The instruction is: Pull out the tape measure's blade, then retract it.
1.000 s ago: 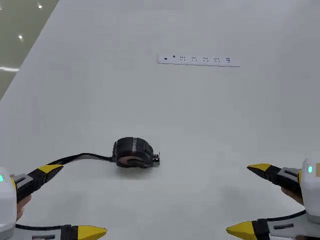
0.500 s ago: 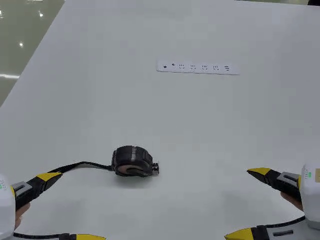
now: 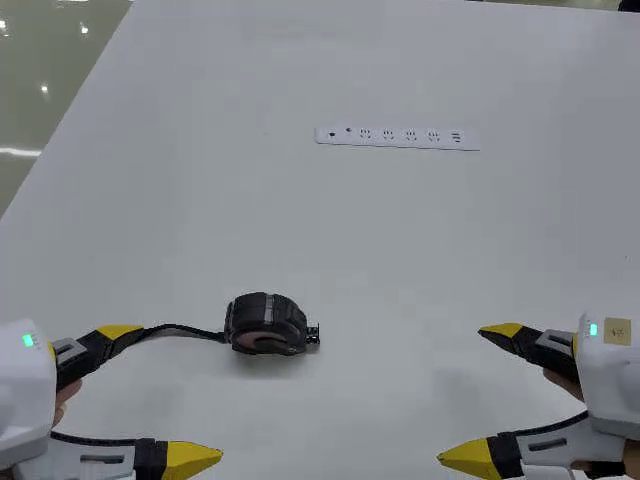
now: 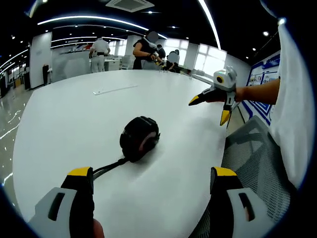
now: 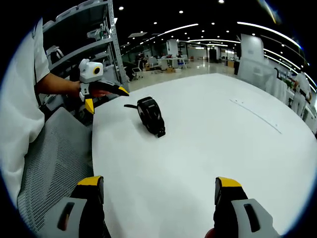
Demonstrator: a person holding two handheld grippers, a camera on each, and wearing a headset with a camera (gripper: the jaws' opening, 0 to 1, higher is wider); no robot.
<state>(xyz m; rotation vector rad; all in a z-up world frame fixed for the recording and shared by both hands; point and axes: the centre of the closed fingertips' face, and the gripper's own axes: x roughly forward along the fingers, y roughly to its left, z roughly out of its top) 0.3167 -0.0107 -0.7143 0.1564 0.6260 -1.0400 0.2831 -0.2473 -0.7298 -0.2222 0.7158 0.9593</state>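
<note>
A black tape measure [image 3: 265,324] lies on the white table [image 3: 330,230], its strap trailing left and its blade tip facing right; the blade is inside the case. My left gripper [image 3: 160,395] hovers open at the near left, a short way from the case. My right gripper [image 3: 478,396] is open at the near right, farther off. In the left gripper view the tape measure [image 4: 140,138] sits ahead between the yellow-tipped jaws of my left gripper [image 4: 151,178]. The right gripper view shows the tape measure [image 5: 150,114] far ahead of my right gripper [image 5: 158,189], with nothing between the jaws.
A white power strip [image 3: 397,137] lies flat at the far side of the table. The table's left edge runs along a shiny floor [image 3: 40,70]. Several people [image 4: 146,48] stand beyond the far end. A grey mesh chair [image 5: 54,153] is near the table's front edge.
Both grippers have come slightly forward and inward toward the tape measure. The tape measure has not moved; the head camera has tilted a little since one second ago.
</note>
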